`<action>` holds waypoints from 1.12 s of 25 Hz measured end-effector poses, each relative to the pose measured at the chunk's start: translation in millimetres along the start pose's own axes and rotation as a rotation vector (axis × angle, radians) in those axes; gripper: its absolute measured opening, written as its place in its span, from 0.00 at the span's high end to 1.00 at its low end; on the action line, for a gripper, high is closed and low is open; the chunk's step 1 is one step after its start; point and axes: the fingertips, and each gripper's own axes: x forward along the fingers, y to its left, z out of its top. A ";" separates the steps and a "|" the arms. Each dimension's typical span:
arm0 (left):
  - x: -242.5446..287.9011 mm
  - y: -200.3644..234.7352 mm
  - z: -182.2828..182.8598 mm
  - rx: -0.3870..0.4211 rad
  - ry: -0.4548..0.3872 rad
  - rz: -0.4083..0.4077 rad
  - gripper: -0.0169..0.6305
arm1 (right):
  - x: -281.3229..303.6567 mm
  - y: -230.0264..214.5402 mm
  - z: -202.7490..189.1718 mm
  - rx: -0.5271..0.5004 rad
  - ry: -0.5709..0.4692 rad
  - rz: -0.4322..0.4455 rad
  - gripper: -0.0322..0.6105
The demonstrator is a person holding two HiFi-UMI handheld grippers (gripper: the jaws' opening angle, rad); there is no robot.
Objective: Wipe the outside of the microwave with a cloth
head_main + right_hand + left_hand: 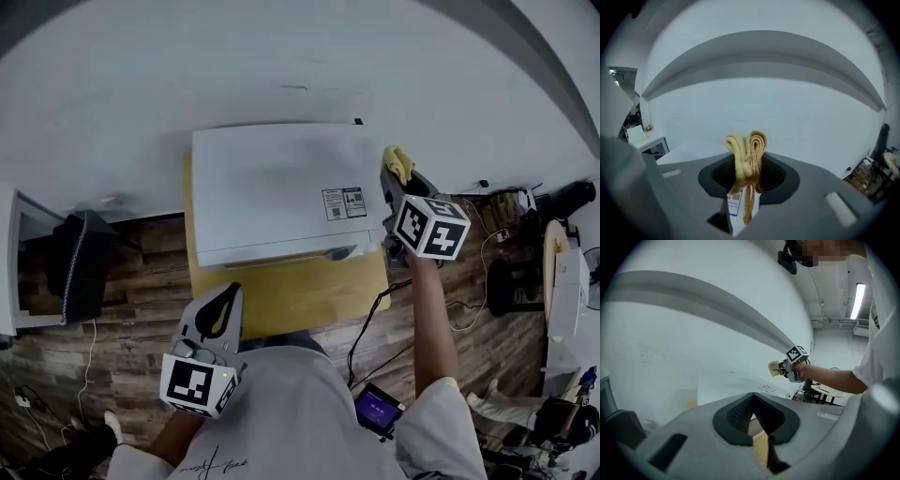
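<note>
Your right arm was stretched well forward, the right gripper point(397, 184) up at the far right corner of the white microwave point(277, 187). Its jaws were clamped on the folded yellow cloth point(397, 161), which stuck out past the tips just beside the casing. Your left gripper point(228, 290) hung low by your body over the yellow table's point(300, 298) front edge, jaws together on nothing. A black cable point(367, 323) ran across the wooden floor point(141, 281) to your right.
</note>
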 end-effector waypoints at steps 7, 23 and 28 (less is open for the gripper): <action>11.8 3.4 -1.6 -0.026 0.008 0.012 0.99 | 60.4 -24.6 1.5 -0.040 0.098 -0.013 0.76; 16.7 18.5 -1.6 -0.032 0.029 0.066 0.99 | 133.3 -53.5 -19.3 -0.213 0.269 -0.141 0.76; 19.9 14.7 -4.0 -0.005 0.042 0.059 0.99 | 143.8 -46.1 -21.7 -0.221 0.303 -0.124 0.75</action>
